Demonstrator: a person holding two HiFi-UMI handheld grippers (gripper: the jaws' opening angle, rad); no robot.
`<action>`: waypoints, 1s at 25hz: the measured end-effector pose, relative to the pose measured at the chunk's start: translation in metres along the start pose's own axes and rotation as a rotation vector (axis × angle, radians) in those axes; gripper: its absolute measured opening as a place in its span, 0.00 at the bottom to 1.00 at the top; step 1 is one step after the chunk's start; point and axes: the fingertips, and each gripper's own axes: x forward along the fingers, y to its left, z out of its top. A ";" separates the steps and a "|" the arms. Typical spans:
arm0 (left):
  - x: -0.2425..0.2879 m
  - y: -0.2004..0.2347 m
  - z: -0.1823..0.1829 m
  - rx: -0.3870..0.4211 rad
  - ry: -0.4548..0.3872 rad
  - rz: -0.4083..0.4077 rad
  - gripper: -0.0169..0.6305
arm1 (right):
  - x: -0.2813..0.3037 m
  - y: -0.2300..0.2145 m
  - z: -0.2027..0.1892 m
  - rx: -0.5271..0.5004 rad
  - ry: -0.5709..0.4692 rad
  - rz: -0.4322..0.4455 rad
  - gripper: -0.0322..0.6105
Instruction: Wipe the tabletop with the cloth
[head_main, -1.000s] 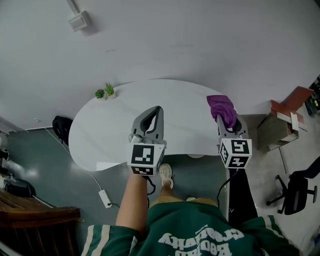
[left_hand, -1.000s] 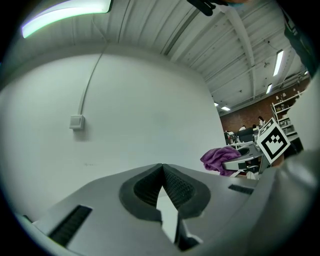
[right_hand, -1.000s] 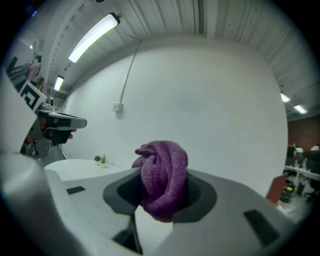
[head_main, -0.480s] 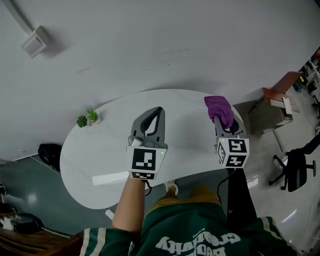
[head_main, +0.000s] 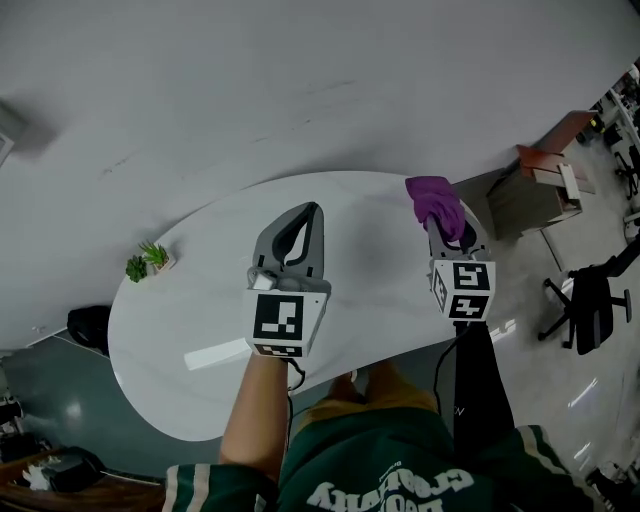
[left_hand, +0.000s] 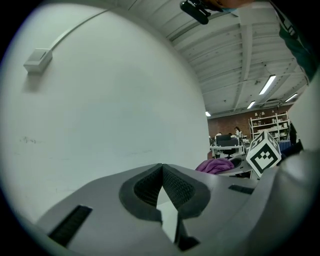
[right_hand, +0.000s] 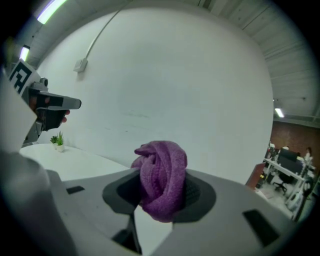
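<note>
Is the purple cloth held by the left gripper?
No, the purple cloth sits clamped in the right gripper; the left gripper is shut on nothing.

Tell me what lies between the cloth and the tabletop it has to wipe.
Nothing visible. The cloth, clamped in the right claw, hangs over the far right edge of the tabletop, which is bare except a small potted plant at its far left edge. The shut, empty left claw hangs over the middle.

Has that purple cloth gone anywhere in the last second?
No, not noticeably. The purple cloth, clamped in the right gripper, still hangs over the white table's far right edge; only the camera swung.
</note>
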 end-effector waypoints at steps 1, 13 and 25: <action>0.008 0.000 -0.004 -0.005 0.010 0.003 0.03 | 0.008 -0.005 -0.005 0.008 0.012 0.001 0.30; 0.085 0.015 -0.058 -0.006 0.135 0.164 0.03 | 0.113 -0.076 -0.088 0.067 0.257 0.037 0.31; 0.107 0.027 -0.111 0.004 0.257 0.217 0.03 | 0.161 -0.064 -0.138 0.093 0.407 0.072 0.29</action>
